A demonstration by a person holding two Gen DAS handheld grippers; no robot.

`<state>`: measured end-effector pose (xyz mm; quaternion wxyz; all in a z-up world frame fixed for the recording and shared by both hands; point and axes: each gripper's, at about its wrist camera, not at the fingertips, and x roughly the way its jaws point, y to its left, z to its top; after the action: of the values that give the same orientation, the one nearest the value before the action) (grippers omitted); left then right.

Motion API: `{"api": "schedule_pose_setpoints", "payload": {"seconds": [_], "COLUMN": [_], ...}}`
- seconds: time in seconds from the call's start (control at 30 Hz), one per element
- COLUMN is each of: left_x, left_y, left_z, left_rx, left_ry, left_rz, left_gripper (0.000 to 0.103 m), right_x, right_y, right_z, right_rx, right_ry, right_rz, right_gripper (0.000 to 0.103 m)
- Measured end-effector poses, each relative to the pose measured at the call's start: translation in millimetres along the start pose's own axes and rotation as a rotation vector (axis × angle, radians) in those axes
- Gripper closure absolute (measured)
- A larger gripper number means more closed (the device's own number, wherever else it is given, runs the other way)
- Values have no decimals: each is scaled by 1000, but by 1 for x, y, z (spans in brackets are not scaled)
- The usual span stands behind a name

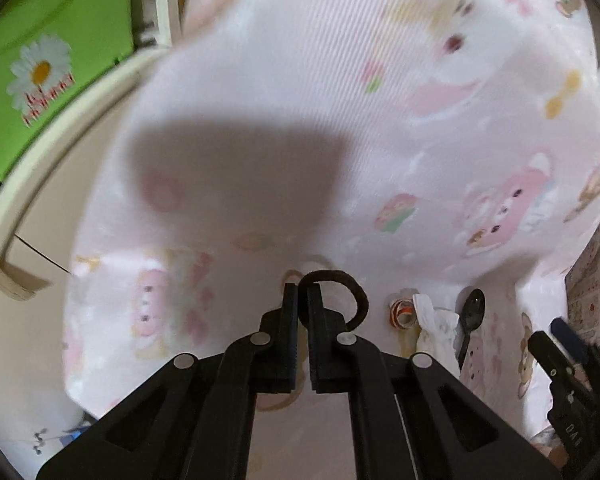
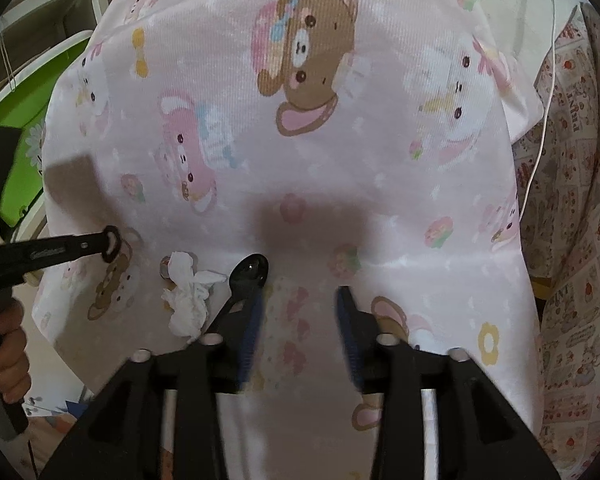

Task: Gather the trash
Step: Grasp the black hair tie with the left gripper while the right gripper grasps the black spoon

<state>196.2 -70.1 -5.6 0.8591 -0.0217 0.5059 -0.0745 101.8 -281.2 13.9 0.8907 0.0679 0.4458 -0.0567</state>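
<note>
My landmark is the pink cartoon-bear printed cloth (image 2: 300, 140) that covers the table.

My left gripper (image 1: 302, 292) has its jaws pressed together on a dark brown elastic hair band (image 1: 354, 292), whose loop curls out to the right of the fingertips, over the cloth. In the right wrist view that gripper (image 2: 110, 245) reaches in from the left edge, with the ring of the band at its tip.

My right gripper (image 2: 300, 300) stands open, its blue-padded fingers (image 2: 252, 320) well apart with only cloth between them; it holds nothing.

A black plastic spoon (image 2: 246, 280) lies on the cloth just beside the right gripper's left finger, bowl pointing away from me. A crumpled white tissue (image 2: 188, 296) lies just left of the spoon, near the cloth's left edge. A small orange-and-white ring (image 1: 402, 312) lies beside the tissue.

Past that left edge the cream surface (image 1: 28, 352) drops away, with a green daisy-printed bag (image 1: 40, 72) beyond. The far half of the cloth is open room.
</note>
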Motion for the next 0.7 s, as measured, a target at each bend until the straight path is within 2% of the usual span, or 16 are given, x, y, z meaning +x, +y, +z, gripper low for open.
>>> {"api": "schedule_pose_setpoints", "payload": {"seconds": [0.17,0.3,0.47,0.7], "left_x": [-20,-37,-53,-59], "left_y": [-9,4,9,27], "left_z": [-8,-7,-3,4], "left_rx": [5,-11,17,-20], "left_ry": [-68,-81,-120,-118], "left_rz": [16,3,111,99], "left_gripper": [100,100,100,99], "right_x": [-2,3,19,35], "right_y": [6,14,27,51], "right_z": [1,-2,-5,-12], "right_rx": [-4,-1,0,-53], "right_ry": [-14,-2,39,84], "right_rz": [6,5,-43,-98], "right_gripper": [41,32,28,28]}}
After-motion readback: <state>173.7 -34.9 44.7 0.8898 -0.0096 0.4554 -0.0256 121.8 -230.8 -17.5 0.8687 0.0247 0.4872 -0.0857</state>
